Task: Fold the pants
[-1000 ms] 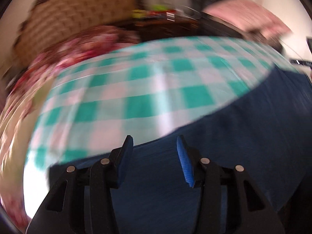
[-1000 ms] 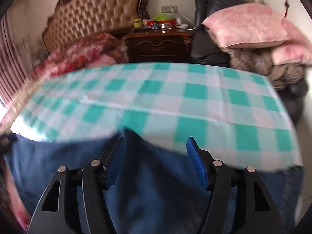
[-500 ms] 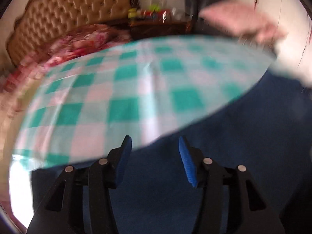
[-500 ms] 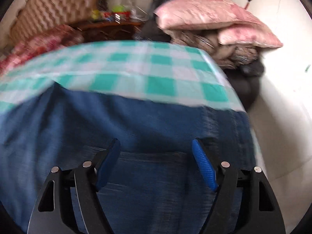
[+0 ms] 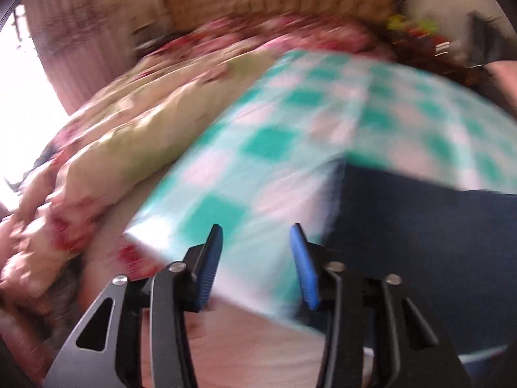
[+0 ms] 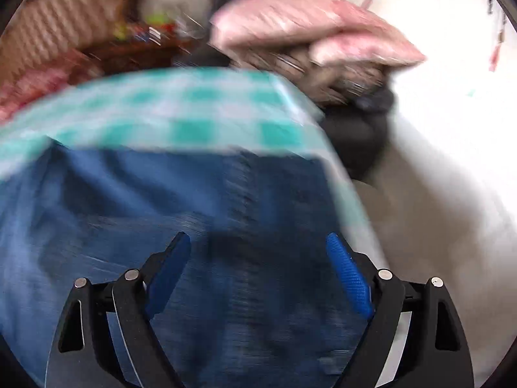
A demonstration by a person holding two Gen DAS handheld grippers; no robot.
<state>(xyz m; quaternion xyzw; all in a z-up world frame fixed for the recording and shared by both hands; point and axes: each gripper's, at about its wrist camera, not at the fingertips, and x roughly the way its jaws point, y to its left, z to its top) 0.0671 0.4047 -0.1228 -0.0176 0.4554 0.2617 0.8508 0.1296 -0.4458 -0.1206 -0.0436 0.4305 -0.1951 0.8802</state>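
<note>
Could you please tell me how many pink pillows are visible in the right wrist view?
2: a large pink pillow on top of the pile beyond the checked cloth, and a smaller one just beneath it on the right. Blur may hide others.

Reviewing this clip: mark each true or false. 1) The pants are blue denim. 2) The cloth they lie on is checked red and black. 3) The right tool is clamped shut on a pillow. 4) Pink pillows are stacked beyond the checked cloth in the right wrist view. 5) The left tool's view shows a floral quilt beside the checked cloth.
1) True: the pants are blue denim.
2) False: the checked cloth is green and white.
3) False: the right tool is opening over the pants, pads apart, gripping nothing.
4) True: the pink pillows are stacked there.
5) True: the floral quilt lies left of the cloth.
</note>
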